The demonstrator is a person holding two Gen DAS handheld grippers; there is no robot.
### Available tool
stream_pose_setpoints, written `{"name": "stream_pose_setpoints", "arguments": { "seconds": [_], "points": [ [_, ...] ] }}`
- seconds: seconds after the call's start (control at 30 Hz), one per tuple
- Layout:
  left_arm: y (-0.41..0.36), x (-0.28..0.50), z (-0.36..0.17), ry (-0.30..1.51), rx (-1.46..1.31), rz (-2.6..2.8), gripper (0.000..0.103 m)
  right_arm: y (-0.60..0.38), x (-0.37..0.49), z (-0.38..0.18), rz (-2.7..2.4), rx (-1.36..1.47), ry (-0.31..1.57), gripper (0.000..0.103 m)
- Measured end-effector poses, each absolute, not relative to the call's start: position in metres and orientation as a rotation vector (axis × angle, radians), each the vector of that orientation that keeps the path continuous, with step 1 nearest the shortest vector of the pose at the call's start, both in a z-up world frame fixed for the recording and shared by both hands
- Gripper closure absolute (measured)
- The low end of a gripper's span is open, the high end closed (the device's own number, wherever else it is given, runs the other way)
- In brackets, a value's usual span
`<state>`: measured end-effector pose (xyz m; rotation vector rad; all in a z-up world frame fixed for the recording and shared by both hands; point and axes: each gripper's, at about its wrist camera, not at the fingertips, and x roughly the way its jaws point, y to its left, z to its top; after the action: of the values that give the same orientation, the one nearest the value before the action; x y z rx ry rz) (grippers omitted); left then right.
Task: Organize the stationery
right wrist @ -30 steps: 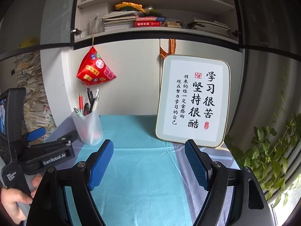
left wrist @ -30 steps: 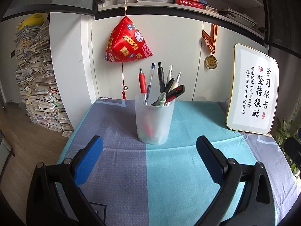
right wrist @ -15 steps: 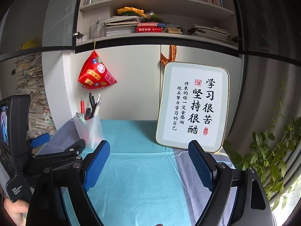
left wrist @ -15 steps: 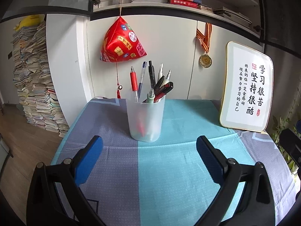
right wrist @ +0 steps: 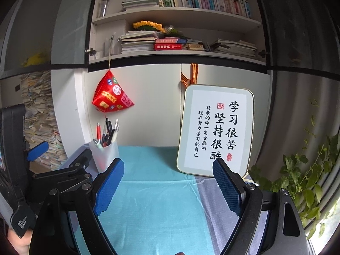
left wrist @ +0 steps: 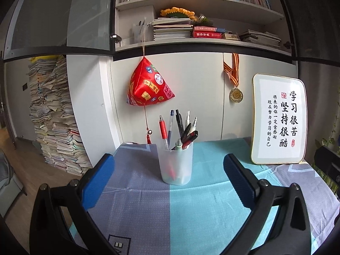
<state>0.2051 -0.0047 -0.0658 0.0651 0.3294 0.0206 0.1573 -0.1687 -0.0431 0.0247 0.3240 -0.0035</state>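
Tablecloth (left wrist: 131, 204) | L tongs (left wrist: 167, 178) wide, empty | R tongs (right wrist: 167, 182) wide, empty | medal (left wrist: 235, 94) L-view only

A translucent frosted pen cup (left wrist: 176, 165) stands upright on the grey-and-teal tablecloth, straight ahead of the left claw (left wrist: 167, 177) and framed between its spread blue pads, clear of both. Pens (left wrist: 180, 127) bristle from its mouth: one red, one blue-capped, several black and white, a pale green one lowest.

Gold medal on striped ribbon (right wrist: 192, 75): medal hidden behind white framed calligraphy board (right wrist: 216, 130).
Pen tips: blurred inside frosted plastic cup (left wrist: 176, 165).
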Motion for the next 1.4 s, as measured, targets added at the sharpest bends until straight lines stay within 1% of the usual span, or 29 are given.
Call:
{"name": "stream_pose_setpoints", "arguments": {
  "seconds": [0.2,0.37,0.57,0.73,0.93,1.17,1.4],
  "points": [
    [-0.009,0.186,-0.043,0.341,0.080,0.003,0.001,-0.169,0.142,-0.025,-0.011,0.019,0.312,0.017],
    [-0.015,0.167,-0.029,0.395,0.060,-0.039,0.001,-0.169,0.122,-0.006,-0.009,0.009,0.299,0.017],
    [-0.027,0.131,-0.004,0.316,0.156,-0.008,0.001,-0.173,0.094,0.013,-0.003,0.012,0.275,0.017],
    [-0.023,0.108,0.010,0.308,0.124,0.005,0.001,-0.181,0.077,0.024,0.005,0.048,0.248,0.017],
    [-0.025,0.096,0.012,0.329,0.105,0.032,0.001,-0.186,0.066,0.031,-0.016,0.056,0.247,0.017],
    [-0.024,0.092,0.004,0.352,0.078,-0.038,0.001,-0.177,0.059,0.029,-0.034,-0.005,0.271,0.017],
    [-0.025,0.089,0.005,0.342,0.069,-0.032,0.001,-0.172,0.053,0.034,-0.036,-0.020,0.274,0.017]
  ]
}}
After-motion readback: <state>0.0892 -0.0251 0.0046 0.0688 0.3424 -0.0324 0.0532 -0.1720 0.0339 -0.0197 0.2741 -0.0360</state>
